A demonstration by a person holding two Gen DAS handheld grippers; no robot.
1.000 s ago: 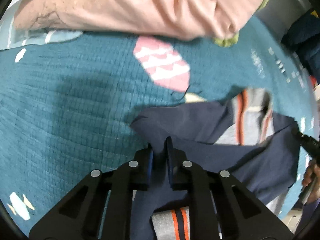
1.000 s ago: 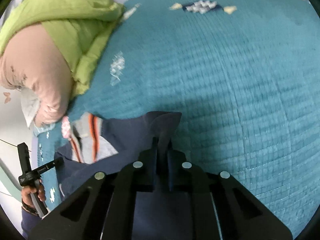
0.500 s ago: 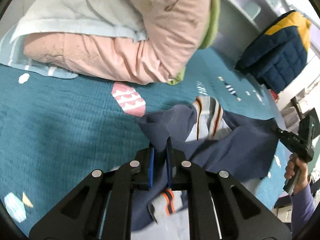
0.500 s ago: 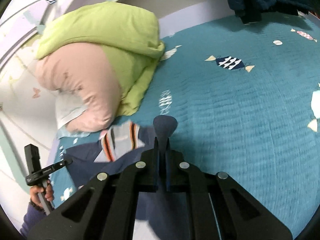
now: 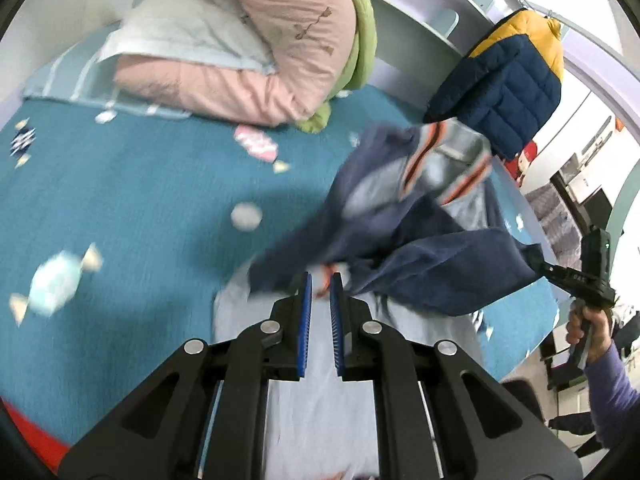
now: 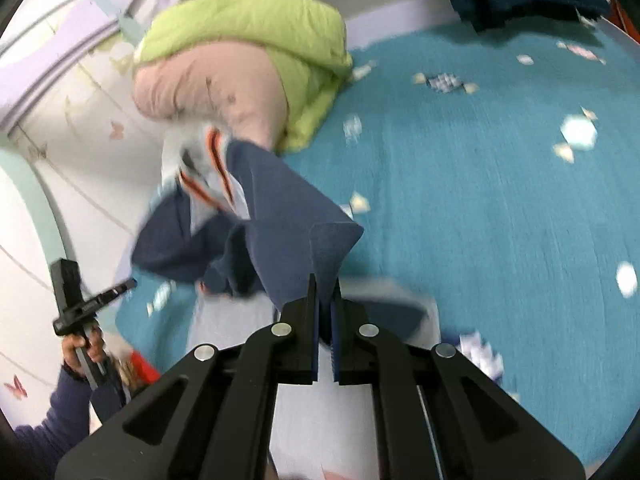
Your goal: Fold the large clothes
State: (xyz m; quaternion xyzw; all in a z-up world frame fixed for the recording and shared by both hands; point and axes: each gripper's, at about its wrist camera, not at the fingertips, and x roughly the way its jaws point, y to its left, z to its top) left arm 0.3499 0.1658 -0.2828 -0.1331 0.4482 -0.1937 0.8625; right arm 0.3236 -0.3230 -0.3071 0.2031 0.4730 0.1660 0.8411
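A navy garment [image 5: 400,248] with grey, orange-striped sleeves hangs in the air over the teal bed, bunched and blurred. My right gripper [image 6: 325,284] is shut on a navy corner of it [image 6: 312,248]. My left gripper [image 5: 320,282] stands slightly parted just under the garment's lower edge; whether any cloth sits between the blue pads [image 5: 305,312] is not clear. The right gripper also shows at the right edge of the left wrist view [image 5: 592,276], held in a hand. The left gripper shows in the right wrist view [image 6: 80,304].
A teal quilted bedspread [image 5: 140,200] with candy prints covers the bed. A pink and green duvet [image 5: 256,52] and a pale pillow [image 5: 180,28] lie at the head. A navy and yellow puffer jacket [image 5: 508,76] hangs at the back right. Pale cloth [image 5: 320,420] lies below the grippers.
Both grippers have risen and lifted the navy garment off the bed into the air. The left gripper's jaws have parted a little from the cloth they pinched.
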